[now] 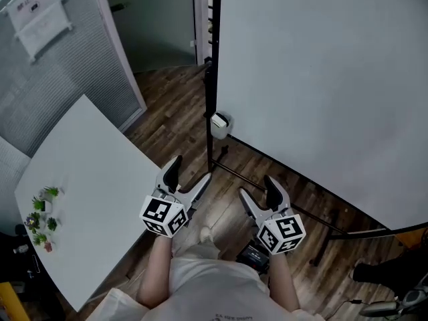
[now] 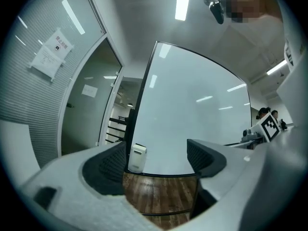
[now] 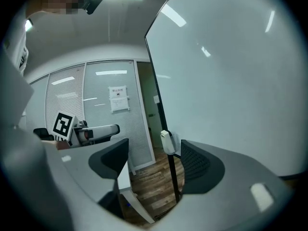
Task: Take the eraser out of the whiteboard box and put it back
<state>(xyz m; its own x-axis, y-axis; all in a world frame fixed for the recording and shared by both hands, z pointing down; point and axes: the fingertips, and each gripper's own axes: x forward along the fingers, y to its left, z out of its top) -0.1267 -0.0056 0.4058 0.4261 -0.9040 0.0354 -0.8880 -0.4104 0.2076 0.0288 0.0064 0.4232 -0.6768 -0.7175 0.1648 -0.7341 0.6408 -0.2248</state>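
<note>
- Whiteboard box (image 1: pixel 219 123) hangs at the lower left corner of the whiteboard (image 1: pixel 321 79); the eraser in it cannot be made out.
- Left gripper (image 1: pixel 190 174): jaws apart, nothing between them, over the wood floor (image 1: pixel 174 105), apart from the box.
- Right gripper (image 1: pixel 258 191): jaws apart and empty, beside the left one.

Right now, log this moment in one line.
stage: reach not begun | left gripper: open, empty | right gripper: open, empty | whiteboard box: at whiteboard lower corner, untouched
</note>
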